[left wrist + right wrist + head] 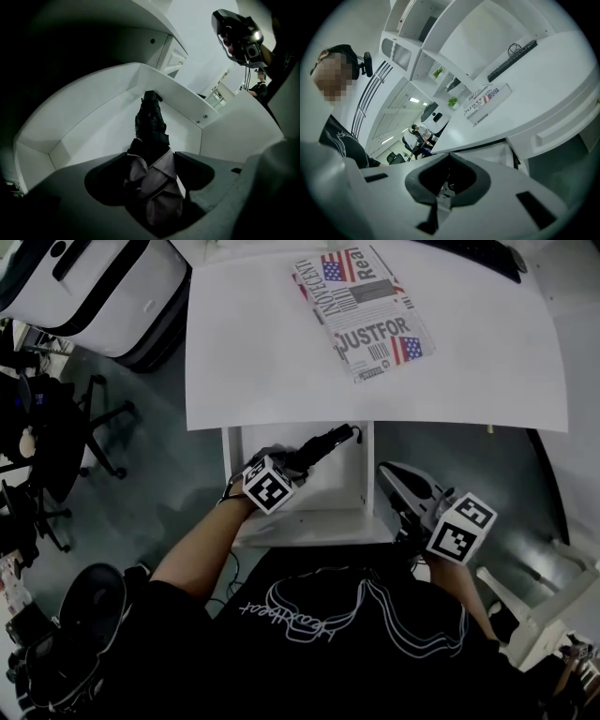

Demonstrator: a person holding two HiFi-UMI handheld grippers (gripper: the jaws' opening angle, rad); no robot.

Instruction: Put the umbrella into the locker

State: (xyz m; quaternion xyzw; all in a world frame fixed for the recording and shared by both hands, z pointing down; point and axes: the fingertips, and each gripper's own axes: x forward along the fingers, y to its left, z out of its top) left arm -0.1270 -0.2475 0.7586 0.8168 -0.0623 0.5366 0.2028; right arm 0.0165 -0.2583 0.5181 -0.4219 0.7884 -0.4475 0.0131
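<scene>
The head view shows only the black handle end of the umbrella [328, 443]. It pokes into the open white locker [300, 524], and the rest is hidden under the left gripper [292, 465] and its marker cube. The left gripper view fills this in. The folded umbrella [151, 126] lies on the locker [93, 122] floor, its far end at the back wall. Its pale gathered fabric sits between the left gripper's [151, 158] jaws, which stand wide apart. There looks to be a dark gap at the pads, though shadow makes contact hard to rule out.

The right gripper [398, 482] hangs just outside the locker's right wall. In its own view the right gripper's [449, 157] jaws are closed tip to tip with nothing between them. That view also shows the printed box [486, 100] on the table [543, 89] above the locker.
</scene>
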